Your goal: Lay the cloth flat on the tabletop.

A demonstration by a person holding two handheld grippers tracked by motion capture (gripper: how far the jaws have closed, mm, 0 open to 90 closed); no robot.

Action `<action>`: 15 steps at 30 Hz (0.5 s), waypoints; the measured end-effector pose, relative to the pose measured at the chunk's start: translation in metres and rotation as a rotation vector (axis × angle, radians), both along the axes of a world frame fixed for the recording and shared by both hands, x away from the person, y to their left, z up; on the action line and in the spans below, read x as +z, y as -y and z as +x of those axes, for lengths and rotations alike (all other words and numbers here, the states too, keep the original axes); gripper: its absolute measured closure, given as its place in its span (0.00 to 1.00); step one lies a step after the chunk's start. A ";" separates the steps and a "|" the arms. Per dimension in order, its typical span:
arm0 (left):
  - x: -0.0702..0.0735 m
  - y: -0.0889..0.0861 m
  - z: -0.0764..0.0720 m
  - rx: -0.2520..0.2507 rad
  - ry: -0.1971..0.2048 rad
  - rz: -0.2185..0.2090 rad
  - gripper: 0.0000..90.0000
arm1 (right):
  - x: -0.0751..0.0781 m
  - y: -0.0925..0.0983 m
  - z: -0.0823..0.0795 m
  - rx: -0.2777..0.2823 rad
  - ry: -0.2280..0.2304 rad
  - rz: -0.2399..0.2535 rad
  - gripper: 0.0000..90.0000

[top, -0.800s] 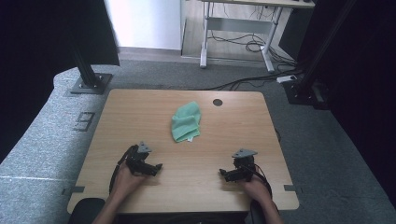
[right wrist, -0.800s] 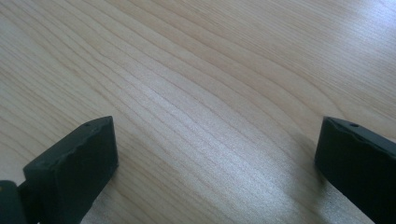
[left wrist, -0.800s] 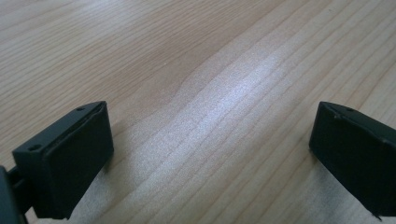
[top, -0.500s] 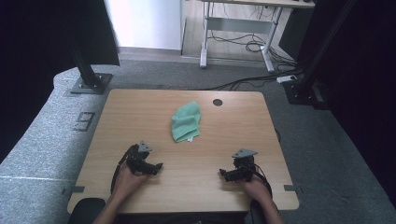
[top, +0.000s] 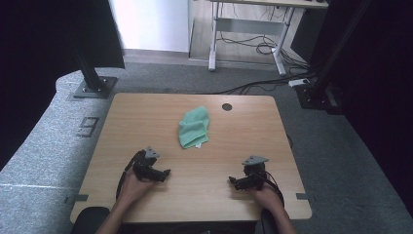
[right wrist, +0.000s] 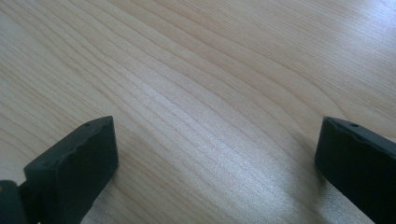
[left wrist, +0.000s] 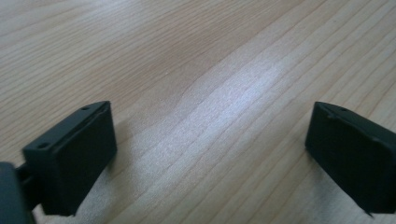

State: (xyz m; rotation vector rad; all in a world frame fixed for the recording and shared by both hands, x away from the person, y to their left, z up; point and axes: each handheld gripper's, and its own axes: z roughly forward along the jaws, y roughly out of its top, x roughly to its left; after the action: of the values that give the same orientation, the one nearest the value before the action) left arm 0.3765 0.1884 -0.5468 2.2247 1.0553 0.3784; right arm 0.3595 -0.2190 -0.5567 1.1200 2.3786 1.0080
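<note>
Wooden table point(top: 234, 146): crumpled green cloth point(top: 194, 127) lies mid-table, well apart from both tools. Left gripper point(top: 166, 172) and right gripper point(top: 232, 181) rest near edge, jaws wide, nothing between; forearms cut off below.

Bright daylight enters at the top centre of the high view; its sides are dark. Close gripper views show soft glare and blurred jaws.

A light wooden table point(top: 146, 117) stands on grey carpet point(top: 44, 146), with a small round dark hole point(top: 227, 107) near its far edge. Beyond it, a white-framed desk point(top: 243, 29) stands over a tangle of black cables point(top: 253, 46) (some run across the floor). A black post's base plate point(top: 91, 87) sits at the far left
</note>
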 end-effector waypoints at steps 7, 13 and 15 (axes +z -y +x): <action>0.007 0.006 0.003 -0.026 -0.005 -0.021 0.06 | 0.000 0.000 0.000 0.000 0.001 -0.001 0.00; 0.014 0.011 0.007 -0.048 0.005 -0.027 0.10 | 0.000 0.000 0.000 0.001 0.000 0.000 0.00; 0.017 0.014 0.010 -0.061 0.005 -0.033 0.12 | 0.000 0.000 0.000 0.000 0.000 -0.001 0.00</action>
State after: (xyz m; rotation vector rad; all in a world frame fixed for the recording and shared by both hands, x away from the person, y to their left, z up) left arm 0.3862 0.1741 -0.5294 2.2194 0.9813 0.3375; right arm 0.3594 -0.2190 -0.5567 1.1200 2.3782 1.0068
